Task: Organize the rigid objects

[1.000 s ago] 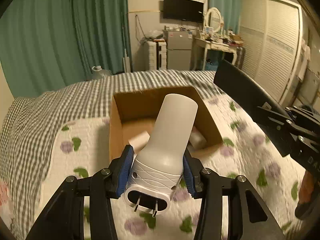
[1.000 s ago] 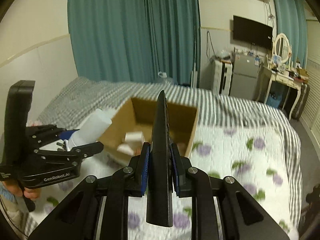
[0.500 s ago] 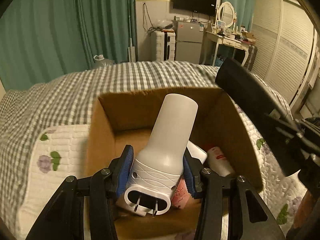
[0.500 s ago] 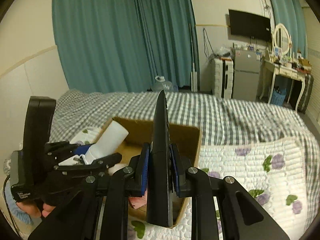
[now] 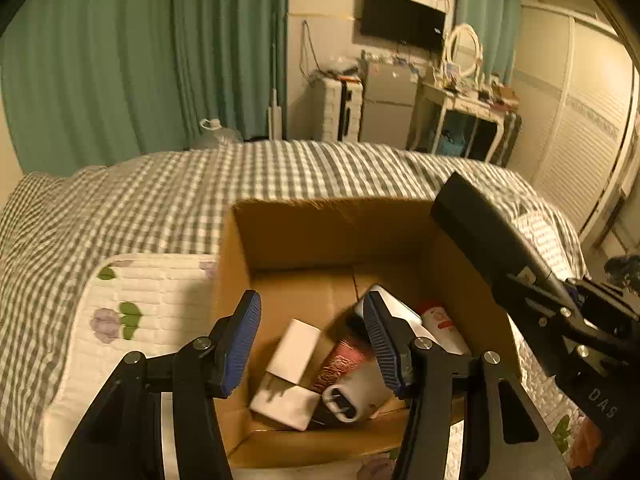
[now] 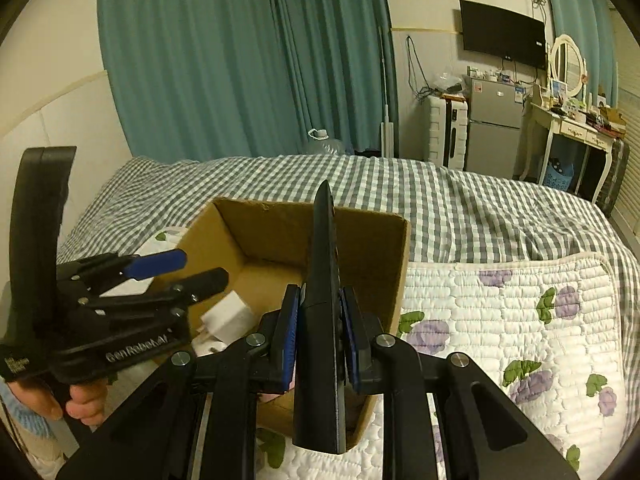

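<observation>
An open cardboard box (image 5: 280, 236) (image 6: 372, 248) sits on the bed. My left gripper (image 5: 312, 340) is open and empty above the box's near side. Below it the white plug-in device (image 5: 352, 396) lies on its side in the box, among white blocks (image 5: 294, 350), a pink item (image 5: 340, 360) and a white bottle with a red label (image 5: 440, 326). My right gripper (image 6: 320, 344) is shut on a long black remote (image 6: 322, 320), edge-up over the box's near right corner. The remote also shows in the left wrist view (image 5: 488, 236). The left gripper shows in the right wrist view (image 6: 176, 270).
The bed has a grey checked sheet (image 5: 160, 200) and a white quilted pad with purple flowers (image 6: 520, 320). Teal curtains (image 5: 120, 60), a small fridge (image 6: 494, 128), a dressing table (image 6: 576, 128) and a wardrobe (image 5: 580, 140) stand beyond the bed.
My left gripper opened and let go of the white plug-in device, which now lies in the box. Both grippers moved forward over the box; the right still holds the remote.
</observation>
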Tool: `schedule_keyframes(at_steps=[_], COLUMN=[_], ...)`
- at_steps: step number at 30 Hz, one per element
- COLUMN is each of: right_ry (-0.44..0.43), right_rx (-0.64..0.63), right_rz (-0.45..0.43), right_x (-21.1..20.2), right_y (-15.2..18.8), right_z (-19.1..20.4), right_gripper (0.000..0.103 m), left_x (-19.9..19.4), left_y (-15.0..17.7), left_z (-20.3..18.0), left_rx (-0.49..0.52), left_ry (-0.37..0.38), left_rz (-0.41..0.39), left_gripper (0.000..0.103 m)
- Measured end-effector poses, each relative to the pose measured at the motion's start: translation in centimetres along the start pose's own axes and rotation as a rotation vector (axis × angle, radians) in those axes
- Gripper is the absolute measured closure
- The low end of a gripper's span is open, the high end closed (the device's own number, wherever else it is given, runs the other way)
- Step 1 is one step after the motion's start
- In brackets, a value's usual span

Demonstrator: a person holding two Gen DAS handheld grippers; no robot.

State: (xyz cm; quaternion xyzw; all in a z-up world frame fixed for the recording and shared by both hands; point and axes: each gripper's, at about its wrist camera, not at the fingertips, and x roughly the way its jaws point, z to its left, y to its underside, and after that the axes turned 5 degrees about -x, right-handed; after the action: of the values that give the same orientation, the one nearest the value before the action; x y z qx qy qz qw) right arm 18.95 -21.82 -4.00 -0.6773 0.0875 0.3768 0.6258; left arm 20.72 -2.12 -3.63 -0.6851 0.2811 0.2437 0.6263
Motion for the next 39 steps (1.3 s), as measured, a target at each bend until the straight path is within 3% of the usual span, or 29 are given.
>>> schedule_keyframes(at_steps=[7, 14, 16, 17, 18, 26, 31, 34, 37, 39], right_ry=[-0.025, -0.107, -0.086, -0.087, -0.09, 0.023, 0.076, 0.099, 0.109, 0.129], right_rx=[-0.032, -0.075, -0.059, -0.04, -0.027, 0.032, 0.025, 0.038, 0.043, 0.036], right_rz=[0.001, 0.106, 0.099, 0.081, 0.068, -0.037, -0.103, -0.16, -0.214, -0.256], right_x=[1.0, 7.5, 7.9, 7.7, 7.4, 0.0, -6.4, -10.9, -14.5, -17.1], right_y=[-1.1, -1.3, -0.9, -0.7, -0.6, -1.4, -1.6, -2.3, -2.7, -2.6], right_z=[2.2, 4.0, 3.9, 3.5, 3.1, 1.1, 1.1, 1.3, 2.0, 2.7], right_gripper=[0.084, 0.084, 0.075, 0.054, 0.043, 0.043, 0.043, 0.043, 0.037, 0.027], left_x=[-1.6, -0.2, 0.1, 0.2, 0.1, -4.7, -11.6, -15.9, -19.7, -21.7], left_y=[-0.6, 0.0, 0.2, 0.2, 0.2, -0.1, 0.1, 0.1, 0.5, 0.8], left_z=[1.7, 3.1, 3.1, 3.1, 2.9, 0.0, -2.2, -3.1, -3.9, -4.1], left_rx=[-0.015, -0.013, -0.006, -0.002, 0.004, 0.067, 0.106, 0.113, 0.121, 0.119], left_ry=[-0.031, -0.074, -0.081, -0.083, -0.085, -0.051, -0.055, -0.045, -0.049, -0.046], left_rz=[-0.07, -0.077, -0.08, -0.083, -0.086, -0.179, -0.304, -0.38, -0.453, -0.491], left_gripper=[0.043, 0.043, 0.043, 0.043, 0.043, 0.043, 0.042, 0.036, 0.035, 0.033])
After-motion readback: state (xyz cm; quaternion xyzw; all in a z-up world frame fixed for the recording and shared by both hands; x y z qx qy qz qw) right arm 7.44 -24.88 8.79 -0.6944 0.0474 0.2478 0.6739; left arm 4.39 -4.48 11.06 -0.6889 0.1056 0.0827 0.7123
